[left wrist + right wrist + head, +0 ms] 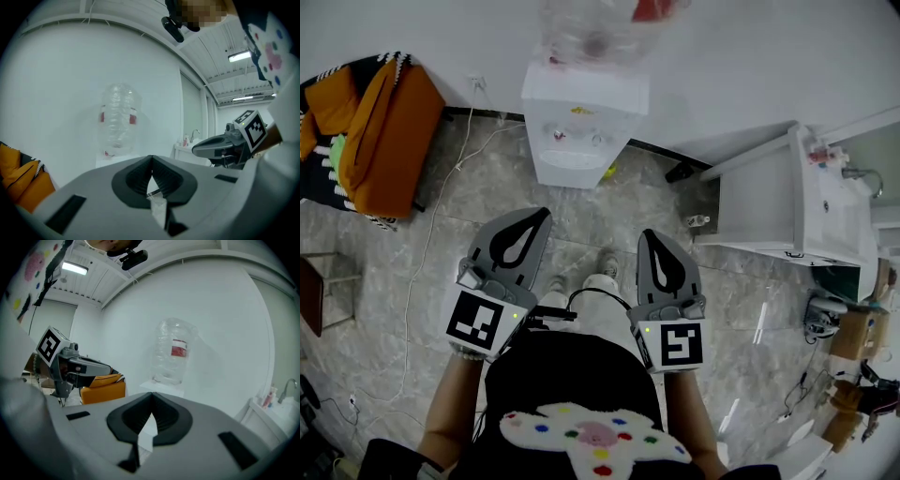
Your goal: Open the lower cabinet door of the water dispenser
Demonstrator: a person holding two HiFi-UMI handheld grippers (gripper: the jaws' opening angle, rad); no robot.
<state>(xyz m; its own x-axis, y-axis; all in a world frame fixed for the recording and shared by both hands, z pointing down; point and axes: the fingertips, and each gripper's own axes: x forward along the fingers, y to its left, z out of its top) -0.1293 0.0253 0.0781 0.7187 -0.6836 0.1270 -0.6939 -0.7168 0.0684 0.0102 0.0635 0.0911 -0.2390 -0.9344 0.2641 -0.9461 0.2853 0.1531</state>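
A white water dispenser point(581, 131) stands against the far wall with a clear bottle point(600, 33) on top. Its lower cabinet door cannot be seen from this steep angle. The bottle point(119, 119) also shows in the left gripper view, and the bottle point(174, 352) again in the right gripper view. My left gripper point(542, 214) is shut and empty, held well short of the dispenser. My right gripper point(647, 234) is shut and empty too, beside the left one at about the same distance.
An orange jacket point(384, 131) lies on a seat at the left. A white sink unit point(797, 197) stands at the right. A white cable point(431, 234) runs over the stone floor. Boxes and clutter point(853, 375) sit at the far right.
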